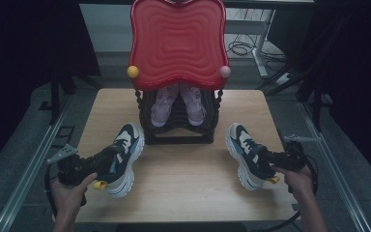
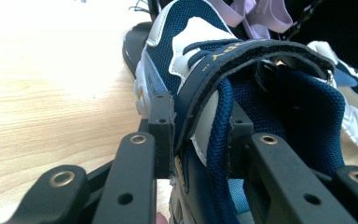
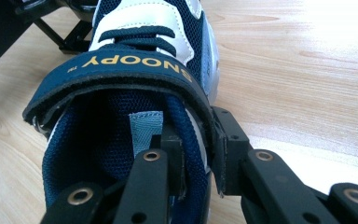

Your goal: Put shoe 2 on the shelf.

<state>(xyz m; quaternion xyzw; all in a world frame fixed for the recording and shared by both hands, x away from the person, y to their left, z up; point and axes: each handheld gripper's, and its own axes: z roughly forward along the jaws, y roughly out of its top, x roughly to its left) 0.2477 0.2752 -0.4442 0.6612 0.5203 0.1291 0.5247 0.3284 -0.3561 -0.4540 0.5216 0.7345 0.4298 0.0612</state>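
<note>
Pinching each navy sneaker by its collar, your left gripper (image 1: 107, 158) holds the left shoe (image 1: 123, 159) lower left, your right gripper (image 1: 266, 159) the right shoe (image 1: 245, 154) lower right, fingers closed on the rims, likely for carrying to the black rack (image 1: 178, 130) at centre.

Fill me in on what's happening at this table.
A person holds a claw in each hand. The left claw is shut on the collar of the left sneaker, and the right claw is shut on the collar of the right sneaker. Behind them, pink shoes sit in a black rack under a red tray.
</note>
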